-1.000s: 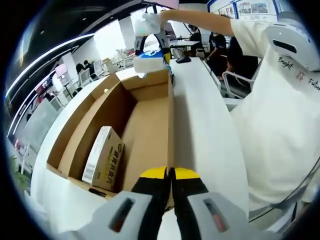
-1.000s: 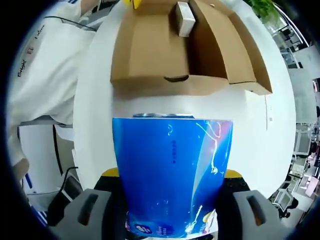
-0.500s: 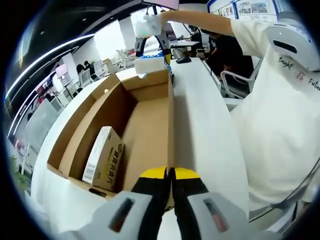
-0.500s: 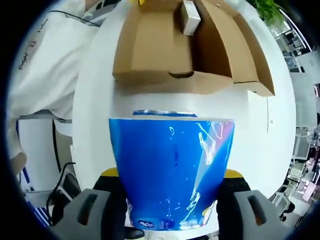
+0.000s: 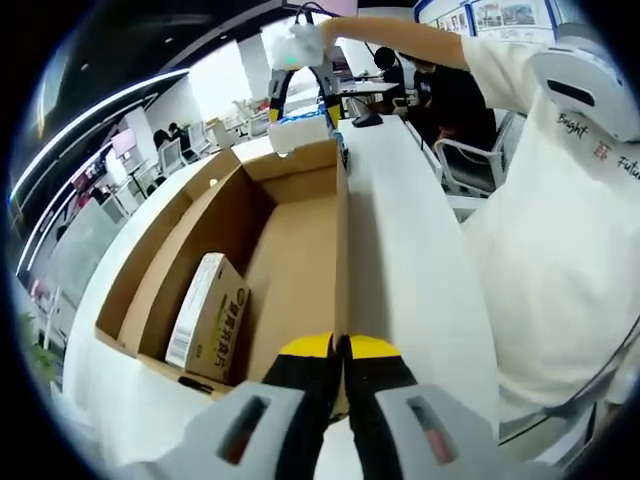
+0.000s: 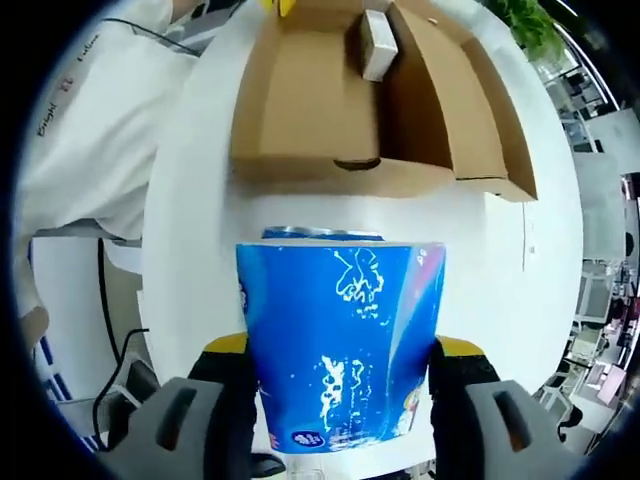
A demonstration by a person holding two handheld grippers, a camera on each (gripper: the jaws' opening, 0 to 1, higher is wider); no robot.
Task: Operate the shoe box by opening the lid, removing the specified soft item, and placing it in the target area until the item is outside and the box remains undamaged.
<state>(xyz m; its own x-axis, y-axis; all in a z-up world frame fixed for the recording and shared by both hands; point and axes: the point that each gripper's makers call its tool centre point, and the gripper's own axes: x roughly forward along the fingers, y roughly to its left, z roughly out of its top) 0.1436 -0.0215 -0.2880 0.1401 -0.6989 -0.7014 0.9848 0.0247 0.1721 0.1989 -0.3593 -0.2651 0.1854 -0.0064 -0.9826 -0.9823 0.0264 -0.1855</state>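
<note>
Left gripper view: the left gripper [image 5: 340, 350] has its yellow-tipped fingers pinched narrow on the near wall of the open brown cardboard shoe box [image 5: 300, 260], steadying it. A small white carton [image 5: 208, 315] lies inside at 8 o'clock. At 12 o'clock the right gripper [image 5: 300, 90] holds the pack above the far rim.

Right gripper view: the blue plastic-wrapped soft tissue pack [image 6: 340, 340] sits clamped between the fingers, outside the box, over the white surface [image 6: 190, 260]. It looks light, squashy and slick, probably best held mid-sides. A person's white shirt [image 6: 90, 120] crowds 10 o'clock.

White table [image 6: 190, 200] under an open cardboard shoe box [image 6: 300, 120].
</note>
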